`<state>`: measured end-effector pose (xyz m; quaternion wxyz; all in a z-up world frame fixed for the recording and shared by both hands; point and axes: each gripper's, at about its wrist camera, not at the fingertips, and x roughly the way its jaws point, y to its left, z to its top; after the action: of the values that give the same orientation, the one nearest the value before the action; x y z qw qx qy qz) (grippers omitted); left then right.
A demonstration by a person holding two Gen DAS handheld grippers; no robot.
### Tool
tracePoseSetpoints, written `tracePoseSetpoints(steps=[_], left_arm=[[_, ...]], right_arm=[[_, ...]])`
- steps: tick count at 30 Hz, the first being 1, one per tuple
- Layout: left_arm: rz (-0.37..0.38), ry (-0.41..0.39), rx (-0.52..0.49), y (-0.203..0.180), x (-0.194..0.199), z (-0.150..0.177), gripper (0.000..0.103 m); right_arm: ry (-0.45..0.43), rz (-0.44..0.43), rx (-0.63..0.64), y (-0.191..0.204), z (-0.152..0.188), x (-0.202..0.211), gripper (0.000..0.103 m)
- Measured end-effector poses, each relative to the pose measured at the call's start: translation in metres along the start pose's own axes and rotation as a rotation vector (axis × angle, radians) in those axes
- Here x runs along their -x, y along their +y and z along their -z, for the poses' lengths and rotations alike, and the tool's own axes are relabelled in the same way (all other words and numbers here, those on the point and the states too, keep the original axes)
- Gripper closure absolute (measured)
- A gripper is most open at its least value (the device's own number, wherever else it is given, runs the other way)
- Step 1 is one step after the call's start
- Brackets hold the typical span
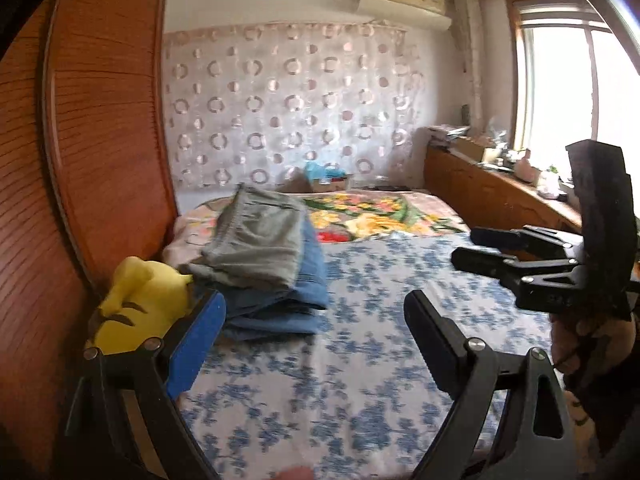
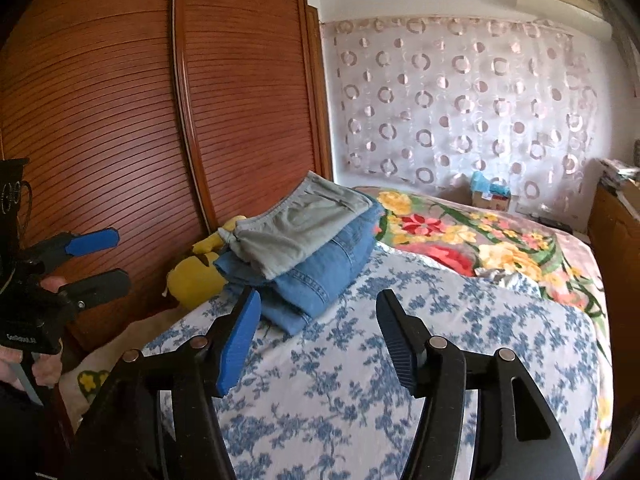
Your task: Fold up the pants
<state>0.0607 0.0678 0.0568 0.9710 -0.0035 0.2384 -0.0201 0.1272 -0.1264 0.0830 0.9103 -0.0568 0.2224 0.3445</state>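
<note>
Both tools are held spread above the bed, nothing pinched between their fingers. At the far left the slatted wooden wardrobe doors (image 2: 120,100) are seen, closing off that side of the bed. The left tool (image 1: 312,312) is raised over the blue-flowered white sheet (image 1: 340,380), its blue pad and black finger set wide apart; in the right wrist view the same tool (image 2: 96,260) is seen at the left edge, in front of the wardrobe, gripped by a hand.

A yellow plush toy (image 1: 136,312) is wedged between the wardrobe and the bed edge, touching the clothes stack. The folded grey pants (image 1: 256,240) are laid on top of folded blue jeans (image 1: 296,304), the pile resting on the sheet near the bed's left side, ahead of both tools. From the right wrist view the grey pants (image 2: 304,224) are seen to overhang the jeans (image 2: 320,276) toward the toy (image 2: 196,276).

The right tool (image 2: 316,320) is poised over the sheet just short of the stack, fingers apart; in the left wrist view it (image 1: 468,248) is seen entering from the right. Beyond, a flowered blanket (image 1: 372,216) covers the far half of the bed, backed by a ring-patterned curtain (image 1: 288,100). A cardboard box (image 1: 332,180) stands at the bed's far end. At the right a cluttered wooden cabinet (image 1: 492,192), a window (image 1: 560,88) and a wall air conditioner (image 1: 404,4) are seen.
</note>
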Motion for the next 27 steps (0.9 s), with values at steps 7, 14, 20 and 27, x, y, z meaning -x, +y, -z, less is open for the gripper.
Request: tracePoseSetpoints(steps=[7,14,20,27], left_arm=[[0.036,0.006,-0.003,-0.025,0.003,0.008,0.012],[0.045,0.031,-0.005,-0.047,0.004,0.018,0.012],[0.044,0.046,-0.013,-0.065,0.008,0.031,0.012],[0.057,0.059,-0.010,-0.081,0.010,0.043,0.012]], right_arm=[[0.001,0.063,-0.031,-0.001,0.025,0.028,0.040],[-0.001,0.179,-0.073,-0.001,0.046,0.050,0.030],[-0.019,0.256,-0.124,0.004,0.062,0.074,0.022],[-0.022,0.328,-0.167,0.012,0.077,0.102,0.021]])
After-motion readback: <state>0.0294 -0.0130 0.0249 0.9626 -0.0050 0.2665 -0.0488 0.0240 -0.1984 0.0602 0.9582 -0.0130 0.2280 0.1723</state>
